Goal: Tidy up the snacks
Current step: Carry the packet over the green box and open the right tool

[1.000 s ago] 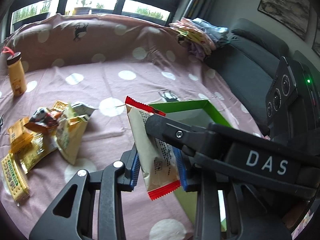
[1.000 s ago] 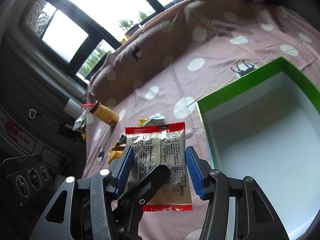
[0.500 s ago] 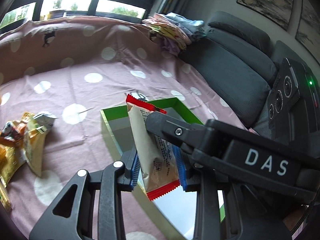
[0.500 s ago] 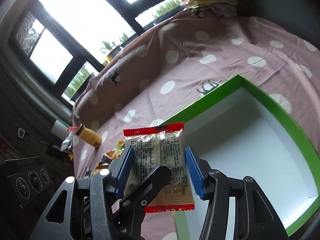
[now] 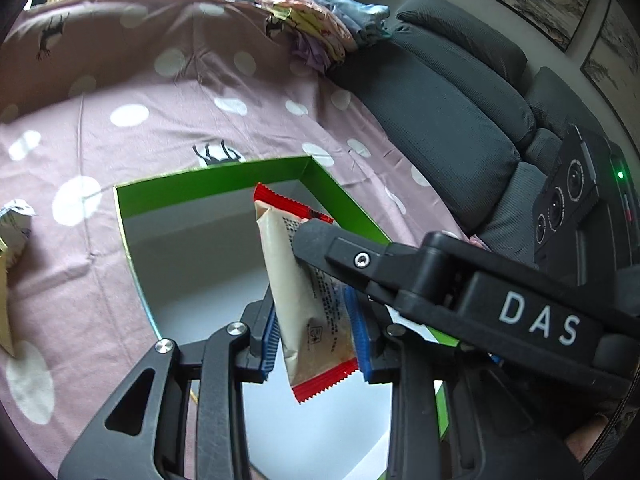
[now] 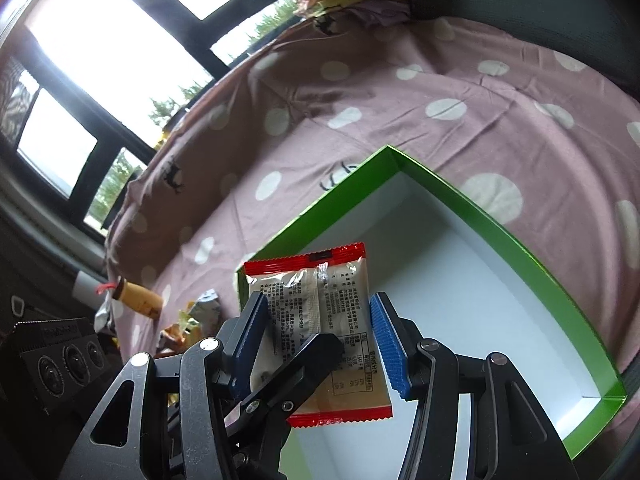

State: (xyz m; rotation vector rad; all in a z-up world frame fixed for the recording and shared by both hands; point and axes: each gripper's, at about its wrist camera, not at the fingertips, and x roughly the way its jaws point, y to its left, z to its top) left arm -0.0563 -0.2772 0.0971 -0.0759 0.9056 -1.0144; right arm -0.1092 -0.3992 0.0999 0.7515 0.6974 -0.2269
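Observation:
A beige snack packet with red ends [image 5: 300, 284] hangs upright over the open green box with a white inside [image 5: 208, 184]. My left gripper [image 5: 316, 340] is shut on its lower part. My right gripper [image 6: 316, 340] straddles the same packet [image 6: 316, 304] with its blue pads [image 6: 386, 344] just off the packet's edges, jaws open. The right gripper's finger [image 5: 360, 256] lies across the packet in the left wrist view. The box [image 6: 500, 232] shows nothing else inside.
A pink dotted cloth [image 5: 168, 96] covers the surface. Other snack packets [image 6: 200, 312] and a yellow bottle [image 6: 136, 300] lie at the left. Folded fabrics [image 5: 320, 20] sit at the far end. A dark sofa [image 5: 460, 112] borders the right.
Both grippers have carried the packet from beside the snack pile to above the box's white inside. The grip on the packet looks unchanged.

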